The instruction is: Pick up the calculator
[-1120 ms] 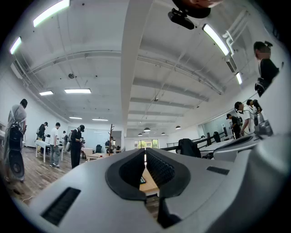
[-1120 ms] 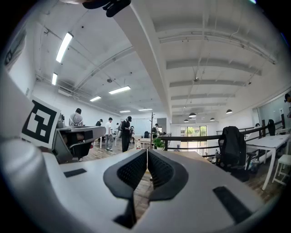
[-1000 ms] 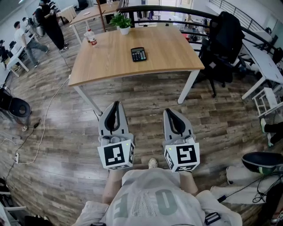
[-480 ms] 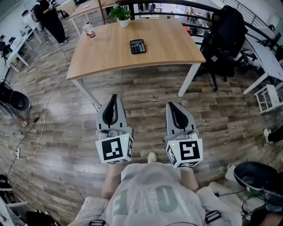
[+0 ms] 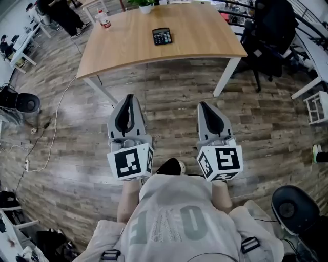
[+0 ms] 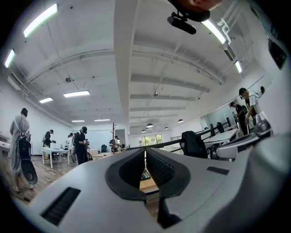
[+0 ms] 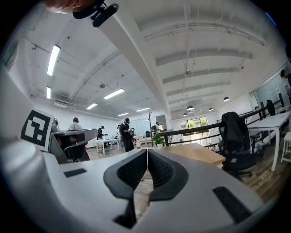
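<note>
A black calculator (image 5: pixel 162 36) lies flat on the wooden table (image 5: pixel 200 36), towards its far middle. A sliver of the calculator (image 6: pixel 144 175) shows between the jaws in the left gripper view. My left gripper (image 5: pixel 128 96) and right gripper (image 5: pixel 203 104) hang side by side over the floor, well short of the table's near edge. Both point level towards the table. The jaws of each are shut with nothing between them. In the right gripper view the right gripper (image 7: pixel 147 152) has the table (image 7: pixel 200 153) ahead on its right.
A bottle (image 5: pixel 104 19) and a potted plant (image 5: pixel 144 4) stand at the table's far edge. A black office chair (image 5: pixel 271 36) with a jacket is at the table's right. People (image 5: pixel 64 15) stand far left. A cable (image 5: pixel 51 133) runs on the wooden floor at left.
The whole view has moved closer to the table. Both grippers have drifted slightly apart and stayed shut. The calculator has not moved on the table.
</note>
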